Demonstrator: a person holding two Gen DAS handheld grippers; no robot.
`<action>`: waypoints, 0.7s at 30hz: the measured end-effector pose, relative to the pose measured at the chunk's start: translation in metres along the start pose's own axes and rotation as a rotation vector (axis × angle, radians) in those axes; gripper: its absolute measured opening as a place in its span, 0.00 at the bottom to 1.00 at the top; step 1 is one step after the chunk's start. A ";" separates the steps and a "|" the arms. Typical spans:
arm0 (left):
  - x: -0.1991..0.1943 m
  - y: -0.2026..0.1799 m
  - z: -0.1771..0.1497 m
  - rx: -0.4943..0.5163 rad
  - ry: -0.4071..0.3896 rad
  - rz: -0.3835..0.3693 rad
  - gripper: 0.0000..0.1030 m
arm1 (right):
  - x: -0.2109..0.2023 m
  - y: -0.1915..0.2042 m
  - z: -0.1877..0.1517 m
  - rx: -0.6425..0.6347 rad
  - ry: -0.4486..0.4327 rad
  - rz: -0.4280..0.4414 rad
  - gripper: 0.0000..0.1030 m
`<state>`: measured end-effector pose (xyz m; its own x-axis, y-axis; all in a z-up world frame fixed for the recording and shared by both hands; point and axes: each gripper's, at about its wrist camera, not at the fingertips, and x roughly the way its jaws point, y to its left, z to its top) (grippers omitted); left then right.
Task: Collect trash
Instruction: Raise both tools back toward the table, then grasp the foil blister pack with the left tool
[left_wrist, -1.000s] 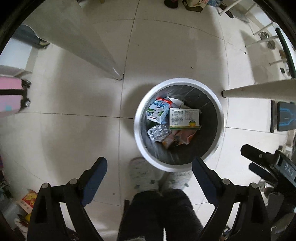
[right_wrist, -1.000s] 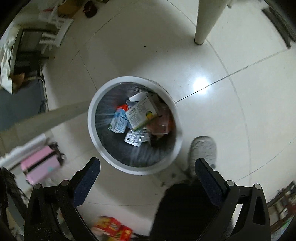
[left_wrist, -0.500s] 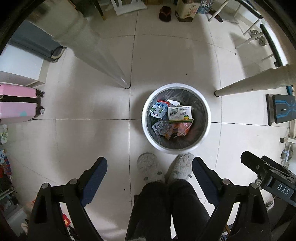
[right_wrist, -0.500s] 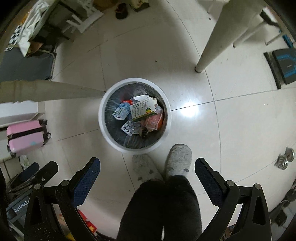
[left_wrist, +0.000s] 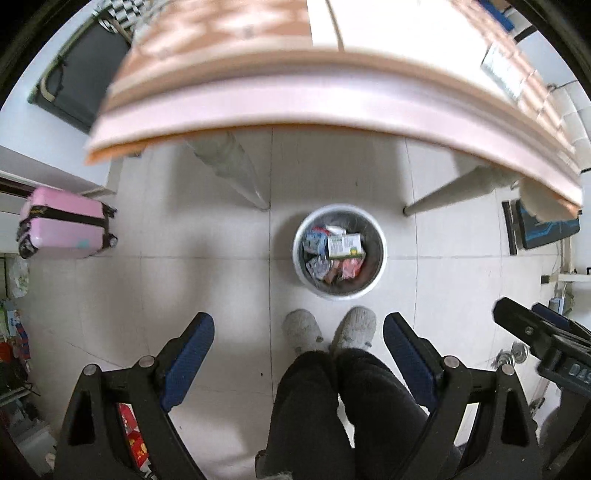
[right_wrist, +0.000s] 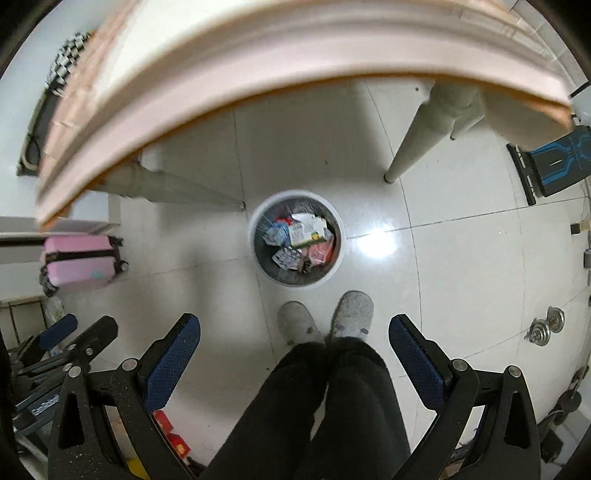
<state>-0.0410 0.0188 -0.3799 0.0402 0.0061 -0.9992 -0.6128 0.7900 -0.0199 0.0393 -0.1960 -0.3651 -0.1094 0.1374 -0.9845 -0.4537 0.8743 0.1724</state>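
Observation:
A round white trash bin (left_wrist: 382, 254) (right_wrist: 341, 243) stands on the tiled floor under the table's front edge. Inside it lie a green-and-white box (left_wrist: 344, 246) (right_wrist: 308, 230), a blue milk carton (left_wrist: 314, 242) (right_wrist: 275, 233), a silver blister pack (left_wrist: 317, 267) (right_wrist: 286, 257) and red wrappers. My left gripper (left_wrist: 298, 334) hangs high above the floor, open and empty. My right gripper (right_wrist: 294, 332) is likewise open and empty, well above the bin. The other gripper shows at the edge of each view.
A table with a pink edge (left_wrist: 295, 107) (right_wrist: 258, 74) fills the top of both views, its white legs (left_wrist: 229, 166) (right_wrist: 421, 133) flanking the bin. A person's grey slippers (left_wrist: 303, 332) and dark trousers stand just before the bin. A pink suitcase (left_wrist: 62, 221) lies at left.
Both grippers have risen far above the bin, which now looks much smaller. The table's edge has come into view at the top. Both stay open.

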 end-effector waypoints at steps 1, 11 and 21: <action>-0.009 -0.001 0.005 -0.003 -0.014 0.004 0.91 | -0.013 0.002 0.002 0.006 -0.010 0.007 1.00; -0.030 -0.031 0.101 -0.006 -0.143 0.096 0.91 | -0.104 -0.028 0.123 0.177 -0.176 0.000 1.00; -0.003 -0.054 0.195 -0.074 -0.066 0.176 0.91 | -0.045 -0.031 0.276 0.209 -0.077 -0.072 0.90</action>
<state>0.1461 0.0959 -0.3687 -0.0224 0.1818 -0.9831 -0.6710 0.7262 0.1496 0.3027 -0.1010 -0.3354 -0.0124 0.0994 -0.9950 -0.2641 0.9594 0.0992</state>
